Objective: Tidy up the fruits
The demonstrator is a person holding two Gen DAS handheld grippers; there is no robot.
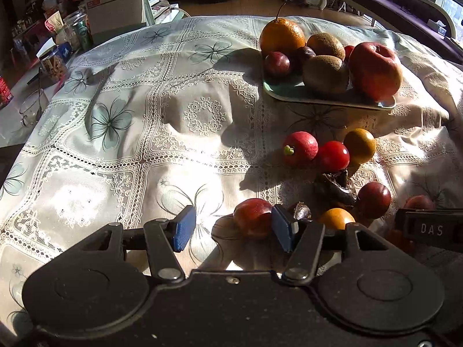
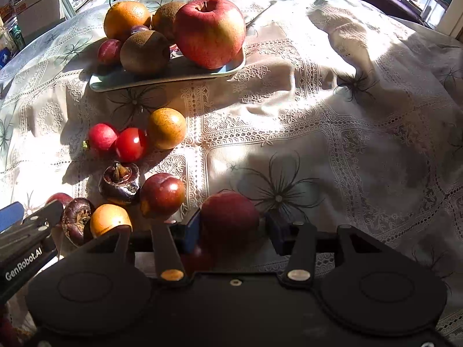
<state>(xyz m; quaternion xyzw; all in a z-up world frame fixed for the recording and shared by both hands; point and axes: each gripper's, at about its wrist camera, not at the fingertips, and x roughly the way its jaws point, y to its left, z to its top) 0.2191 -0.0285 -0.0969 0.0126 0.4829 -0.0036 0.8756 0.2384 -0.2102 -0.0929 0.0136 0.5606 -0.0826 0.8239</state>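
Two hand-held grippers low over lace-covered surface point(image 2: 318, 133). Left hand-held gripper point(image 1: 233, 228) spread wide, gripping nothing; dark red fruit point(image 1: 253, 217) touching inner face of its right pad. Right hand-held gripper point(image 2: 231, 228) spread around red peach-like fruit point(image 2: 230, 212), left pad touching, right pad just clear. Pale green tray point(image 2: 162, 76) far left, carrying apple point(image 2: 209, 31), orange point(image 2: 126, 18), kiwis, plums. Loose small fruits between tray and grippers.
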